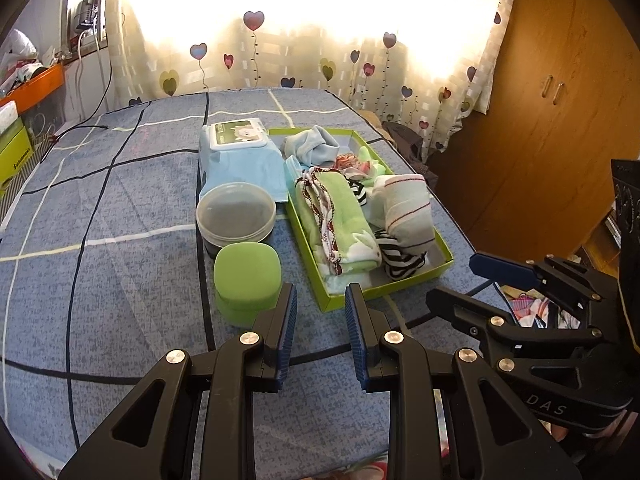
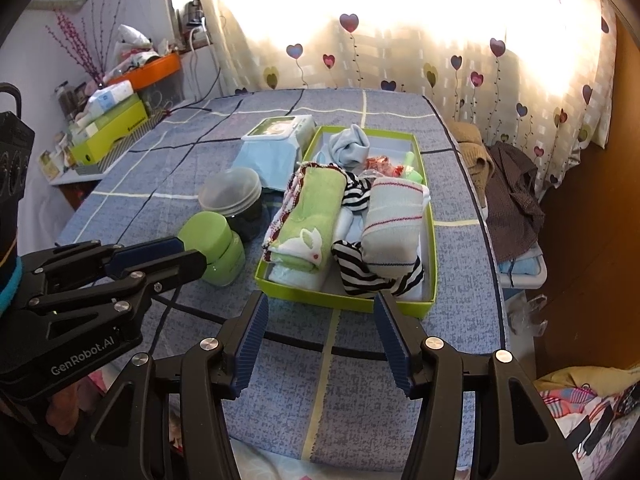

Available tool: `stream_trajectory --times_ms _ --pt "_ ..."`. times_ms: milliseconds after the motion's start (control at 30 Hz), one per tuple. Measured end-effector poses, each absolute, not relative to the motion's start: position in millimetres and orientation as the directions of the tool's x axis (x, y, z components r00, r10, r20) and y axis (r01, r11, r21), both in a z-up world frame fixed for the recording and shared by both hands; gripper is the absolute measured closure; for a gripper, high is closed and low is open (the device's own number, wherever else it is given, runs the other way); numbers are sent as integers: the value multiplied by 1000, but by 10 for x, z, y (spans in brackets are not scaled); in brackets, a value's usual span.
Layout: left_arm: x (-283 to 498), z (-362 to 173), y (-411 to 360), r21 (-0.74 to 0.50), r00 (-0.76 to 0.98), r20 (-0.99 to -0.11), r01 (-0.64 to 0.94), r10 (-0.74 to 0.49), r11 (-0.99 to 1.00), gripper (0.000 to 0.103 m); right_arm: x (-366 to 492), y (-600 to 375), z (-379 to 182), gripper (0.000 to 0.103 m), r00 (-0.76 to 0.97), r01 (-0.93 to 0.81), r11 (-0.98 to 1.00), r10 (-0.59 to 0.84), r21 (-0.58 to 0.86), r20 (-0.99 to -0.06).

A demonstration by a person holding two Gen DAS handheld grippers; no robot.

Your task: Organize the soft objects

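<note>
A lime-green box (image 1: 404,286) (image 2: 344,300) on the blue checked table holds soft items: a folded green rabbit towel (image 1: 340,216) (image 2: 308,224), a rolled pale-blue cloth with red stripes (image 1: 408,208) (image 2: 392,232), black-and-white striped socks (image 1: 400,256) (image 2: 372,276) and a crumpled light-blue cloth (image 1: 312,146) (image 2: 352,144). My left gripper (image 1: 320,300) is open and empty, just short of the box's near corner; it also shows in the right wrist view (image 2: 184,254). My right gripper (image 2: 320,308) is open and empty in front of the box; it also shows in the left wrist view (image 1: 452,280).
Left of the box stand a green lidded jar (image 1: 246,280) (image 2: 214,248), a clear-lidded dark tub (image 1: 236,216) (image 2: 234,196) and a wet-wipes pack (image 1: 240,152) (image 2: 276,140). Clothes (image 2: 508,184) hang off the table's right edge. A cluttered shelf (image 2: 108,124) is far left.
</note>
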State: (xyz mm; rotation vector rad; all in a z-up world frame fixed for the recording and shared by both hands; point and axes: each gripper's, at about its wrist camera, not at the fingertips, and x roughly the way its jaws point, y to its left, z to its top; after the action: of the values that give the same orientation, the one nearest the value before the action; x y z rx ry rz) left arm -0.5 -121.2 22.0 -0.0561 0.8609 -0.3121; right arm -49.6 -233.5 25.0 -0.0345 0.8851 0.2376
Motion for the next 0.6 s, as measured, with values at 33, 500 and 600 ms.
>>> stream_trajectory --times_ms 33,500,600 --pt "0 214 -1213 -168 609 -740 244 -286 955 77 -495 -2326 248 48 609 -221 973 191 67 -770" --pt "29 155 -1198 -141 603 -757 225 -251 964 77 -467 -2319 192 47 594 -227 972 192 66 -781" --pt "44 128 -1184 -147 596 -763 217 -250 965 77 -465 -2309 177 47 592 -227 972 192 66 -783"
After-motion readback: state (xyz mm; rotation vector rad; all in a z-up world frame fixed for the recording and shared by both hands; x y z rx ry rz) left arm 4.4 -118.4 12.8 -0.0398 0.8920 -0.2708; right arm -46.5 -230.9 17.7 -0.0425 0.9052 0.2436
